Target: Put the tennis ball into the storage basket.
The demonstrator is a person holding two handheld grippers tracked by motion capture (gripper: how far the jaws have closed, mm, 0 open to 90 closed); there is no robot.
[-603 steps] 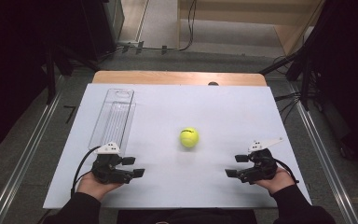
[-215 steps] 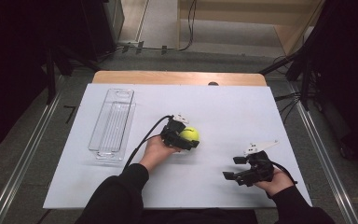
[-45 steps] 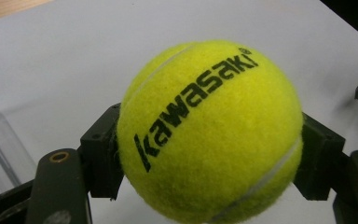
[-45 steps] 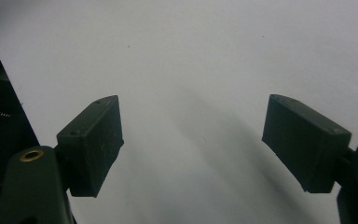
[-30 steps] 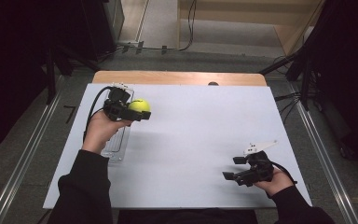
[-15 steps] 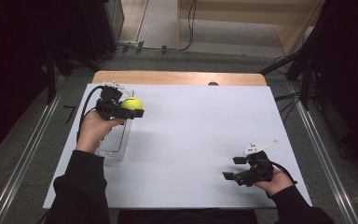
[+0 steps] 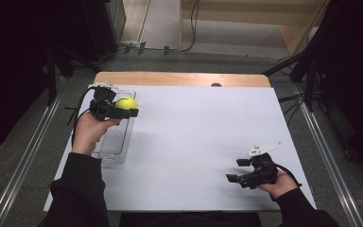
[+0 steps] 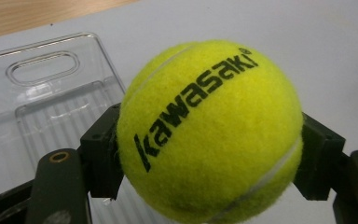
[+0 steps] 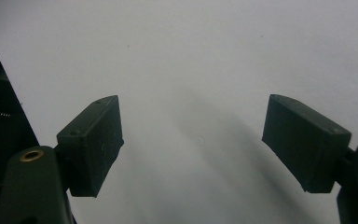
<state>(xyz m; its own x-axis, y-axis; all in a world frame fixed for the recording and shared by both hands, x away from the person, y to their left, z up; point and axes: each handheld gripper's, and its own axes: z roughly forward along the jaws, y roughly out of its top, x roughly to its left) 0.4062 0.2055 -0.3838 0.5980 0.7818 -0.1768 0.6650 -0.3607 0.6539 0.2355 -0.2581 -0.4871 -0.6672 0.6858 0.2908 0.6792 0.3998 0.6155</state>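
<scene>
Up at the far left edge of the white tabletop (image 7: 194, 132), our left tool (image 7: 123, 109) grips the yellow tennis ball (image 7: 125, 102) over the clear plastic tray's (image 7: 116, 142) far end. Our right tool (image 7: 238, 171) rests released near the front right edge, with broad bare tabletop between them

We see a white tabletop (image 7: 203, 137) with a wooden edge (image 7: 179, 78), grey floor (image 7: 227, 59) beyond, and dark surroundings either side.
</scene>
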